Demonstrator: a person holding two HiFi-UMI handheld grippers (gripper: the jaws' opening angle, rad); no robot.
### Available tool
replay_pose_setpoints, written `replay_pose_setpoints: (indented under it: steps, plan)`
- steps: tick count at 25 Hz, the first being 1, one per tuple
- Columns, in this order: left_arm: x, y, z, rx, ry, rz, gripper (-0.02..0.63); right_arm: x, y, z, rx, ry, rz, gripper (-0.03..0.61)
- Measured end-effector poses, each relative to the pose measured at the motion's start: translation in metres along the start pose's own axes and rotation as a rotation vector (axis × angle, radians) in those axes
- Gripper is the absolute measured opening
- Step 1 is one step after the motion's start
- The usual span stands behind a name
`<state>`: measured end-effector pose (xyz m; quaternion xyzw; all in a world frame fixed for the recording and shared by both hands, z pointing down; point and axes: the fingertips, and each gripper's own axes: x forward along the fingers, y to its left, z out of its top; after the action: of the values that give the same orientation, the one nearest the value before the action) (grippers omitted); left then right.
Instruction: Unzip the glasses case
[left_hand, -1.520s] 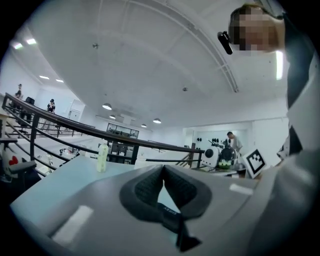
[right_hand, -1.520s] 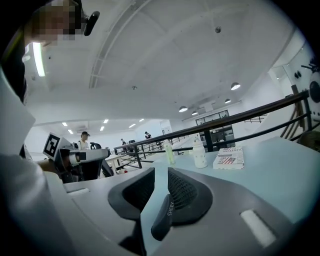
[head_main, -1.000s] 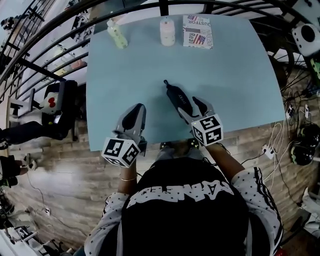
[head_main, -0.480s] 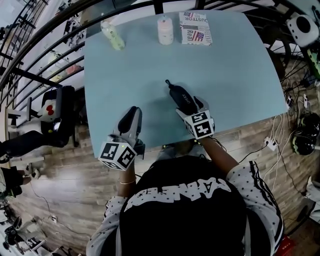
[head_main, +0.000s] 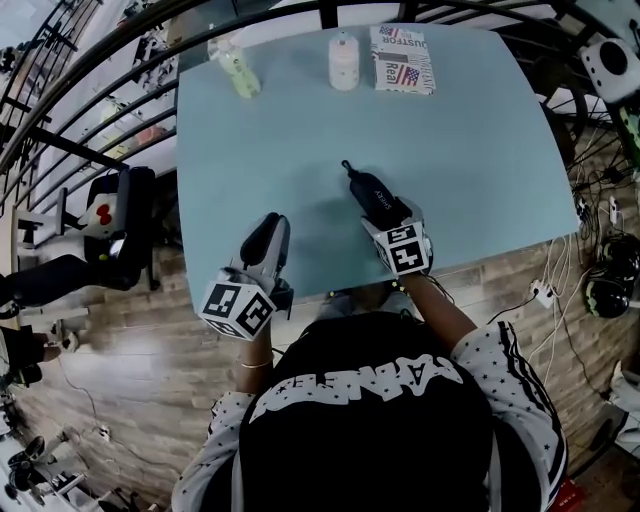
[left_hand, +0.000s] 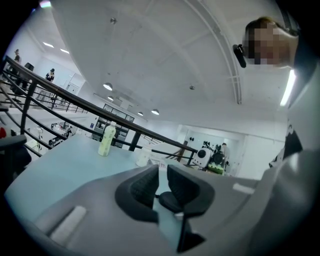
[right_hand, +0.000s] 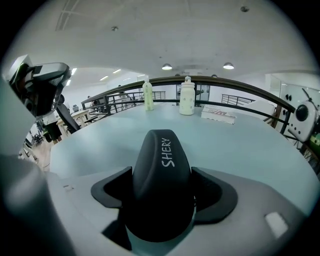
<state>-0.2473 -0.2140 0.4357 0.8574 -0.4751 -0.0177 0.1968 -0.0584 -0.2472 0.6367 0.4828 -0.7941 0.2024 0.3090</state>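
A black zipped glasses case marked "SHERY" lies on the light blue table, its near end towards me. My right gripper points down over that near end. Its jaws opened wide and have just been closing a little, and each pad now meets one side of the case. My left gripper hovers at the table's front edge, to the left of the case and apart from it. Its fingers stand nearly together with nothing between them.
Along the table's far edge stand a green bottle, a white bottle and a printed box. A black railing curves round the table. The front edge runs just under both grippers.
My right gripper has dropped onto the case's near end, and its jaws now flank the case. The left gripper has shifted only slightly.
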Motion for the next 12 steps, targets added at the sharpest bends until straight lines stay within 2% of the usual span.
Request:
replay_pose_setpoints:
  steps: [7,12]
  plan:
    - [-0.005,-0.002,-0.002,-0.030,-0.001,0.009,0.000,-0.005,-0.003,0.002,-0.009,-0.020,0.004,0.344]
    - [-0.001,-0.015,-0.005,-0.036,0.004,-0.003,0.000,-0.021,-0.010,0.014,-0.015,-0.076,0.019,0.336]
